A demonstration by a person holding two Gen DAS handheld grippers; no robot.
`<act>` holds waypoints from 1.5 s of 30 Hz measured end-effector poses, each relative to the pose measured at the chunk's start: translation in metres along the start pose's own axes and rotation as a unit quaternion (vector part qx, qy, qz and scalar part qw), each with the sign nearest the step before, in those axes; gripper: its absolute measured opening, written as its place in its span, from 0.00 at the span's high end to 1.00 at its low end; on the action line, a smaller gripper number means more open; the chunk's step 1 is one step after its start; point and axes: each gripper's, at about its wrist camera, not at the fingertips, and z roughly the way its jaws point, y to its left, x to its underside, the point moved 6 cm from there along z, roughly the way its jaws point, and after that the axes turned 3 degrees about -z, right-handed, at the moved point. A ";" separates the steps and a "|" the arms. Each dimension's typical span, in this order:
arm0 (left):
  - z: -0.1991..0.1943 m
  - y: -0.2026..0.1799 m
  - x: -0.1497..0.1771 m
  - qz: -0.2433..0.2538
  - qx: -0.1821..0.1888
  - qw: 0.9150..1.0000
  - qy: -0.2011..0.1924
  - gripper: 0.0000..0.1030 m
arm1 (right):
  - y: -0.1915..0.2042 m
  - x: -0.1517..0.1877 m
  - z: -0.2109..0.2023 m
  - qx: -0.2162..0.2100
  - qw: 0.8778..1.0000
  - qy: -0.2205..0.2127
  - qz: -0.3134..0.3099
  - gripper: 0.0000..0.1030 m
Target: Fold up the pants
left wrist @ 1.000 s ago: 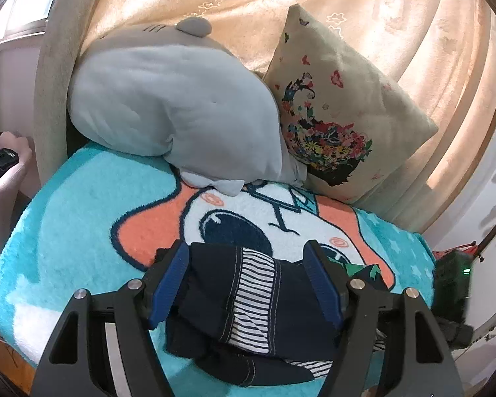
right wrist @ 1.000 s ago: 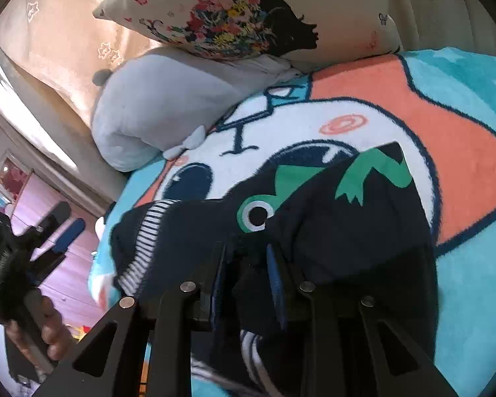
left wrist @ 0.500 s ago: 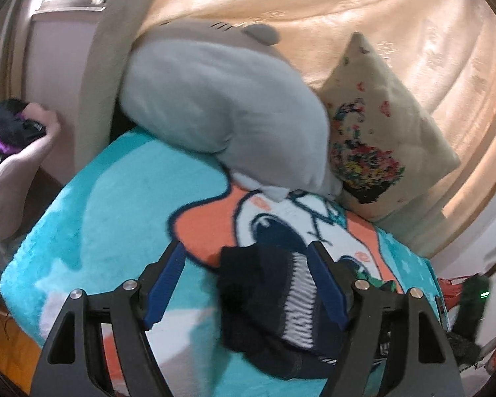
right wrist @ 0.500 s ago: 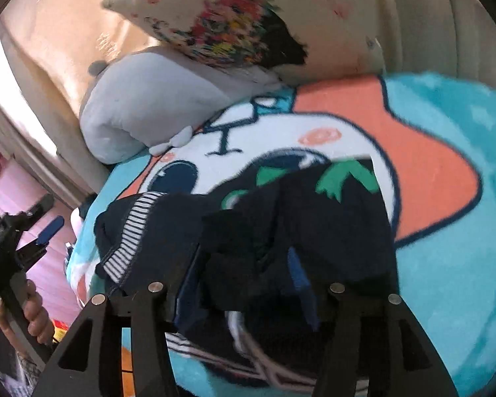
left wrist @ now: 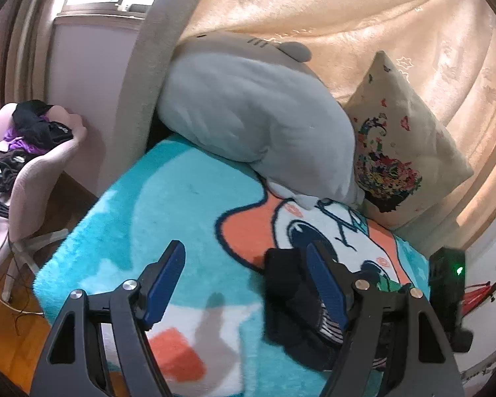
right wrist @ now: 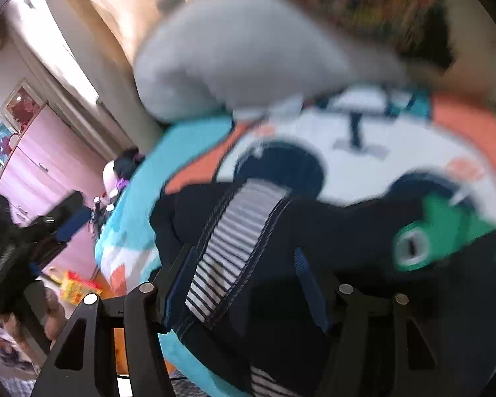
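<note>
Two hand-held grippers are showing here, and both are standing spread wide with nothing pinched between the pads. The left hand-held gripper (left wrist: pixel 244 284) is hanging over the teal cartoon blanket (left wrist: pixel 168 198), and the dark navy pants (left wrist: pixel 291 301) are sitting bunched up at about 4 o'clock in its view, half hidden behind its right-side finger (left wrist: pixel 325 289) rather than between the two. The right hand-held gripper (right wrist: pixel 244 284) is hovering right over the same pants (right wrist: pixel 314 248) in a pretty blurry shot; its fingers are sitting either side of the striped waistband panel (right wrist: pixel 234 241), but I can't tell if they're touching the cloth. A green cartoon print (right wrist: pixel 436 235) is showing on the pants at 3 o'clock. Behind it all, a grey shark plush (left wrist: pixel 258 112) is lying at 12 o'clock with a floral cushion (left wrist: pixel 400 145) leaning just beside it at 2 o'clock. Over at 9 o'clock a pink chair (left wrist: pixel 33 178) is holding a pile of clothes.
</note>
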 end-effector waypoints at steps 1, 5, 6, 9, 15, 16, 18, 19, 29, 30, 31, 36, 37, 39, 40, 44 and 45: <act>0.000 0.004 -0.001 -0.003 -0.003 1.000 -0.001 0.27 | 0.003 0.005 0.010 0.005 1.000 0.018 0.000 0.32; 0.002 0.021 -0.001 -0.019 -0.012 1.000 -0.001 0.27 | 0.032 0.015 0.011 -0.014 0.998 0.041 -0.042 0.23; 0.002 0.025 -0.001 -0.025 -0.011 1.000 0.001 0.27 | 0.040 0.016 0.009 -0.034 0.997 0.052 -0.046 0.23; 0.000 0.028 0.000 -0.030 -0.008 1.000 0.003 0.27 | 0.059 0.004 0.001 -0.011 0.995 0.049 -0.084 0.23; -0.006 0.034 0.002 -0.031 -0.004 1.000 0.001 0.27 | 0.086 -0.021 0.027 0.076 0.981 0.081 -0.158 0.22; -0.007 0.035 0.002 -0.033 -0.005 0.999 0.000 0.27 | 0.088 -0.022 0.036 0.087 0.978 0.095 -0.163 0.22; -0.009 0.037 0.003 -0.033 -0.007 0.999 -0.001 0.27 | 0.088 -0.025 0.058 0.108 0.972 0.123 -0.169 0.22; -0.009 0.038 0.003 -0.032 -0.007 0.999 0.000 0.27 | 0.089 -0.026 0.068 0.120 0.968 0.135 -0.177 0.22; -0.002 0.027 0.016 -0.011 0.028 0.999 0.020 0.27 | 0.072 -0.031 0.074 0.149 0.959 0.149 -0.188 0.69; 0.001 0.022 0.020 -0.006 0.036 0.999 0.026 0.26 | 0.069 -0.032 0.071 0.142 0.963 0.146 -0.178 0.70; 0.004 0.015 0.024 0.001 0.044 0.998 0.033 0.25 | 0.066 -0.033 0.068 0.132 0.966 0.143 -0.169 0.71; 0.023 -0.020 0.052 0.055 0.064 0.994 0.072 0.20 | 0.055 -0.039 0.059 0.080 0.982 0.129 -0.115 0.72; 0.027 -0.025 0.058 0.063 0.067 0.992 0.084 0.20 | 0.054 -0.039 0.056 0.072 0.983 0.127 -0.108 0.72; 0.034 -0.034 0.067 0.072 0.078 0.989 0.105 0.20 | 0.053 -0.037 0.053 0.063 0.985 0.123 -0.102 0.72; 0.037 -0.037 0.072 0.075 0.082 0.987 0.114 0.20 | 0.052 -0.037 0.051 0.061 0.986 0.120 -0.102 0.72; 0.044 -0.049 0.080 0.097 0.065 0.987 0.112 0.20 | 0.050 -0.035 0.044 0.053 0.987 0.114 -0.098 0.72; 0.046 -0.053 0.081 0.105 0.060 0.987 0.109 0.22 | 0.050 -0.035 0.045 0.050 0.988 0.112 -0.097 0.72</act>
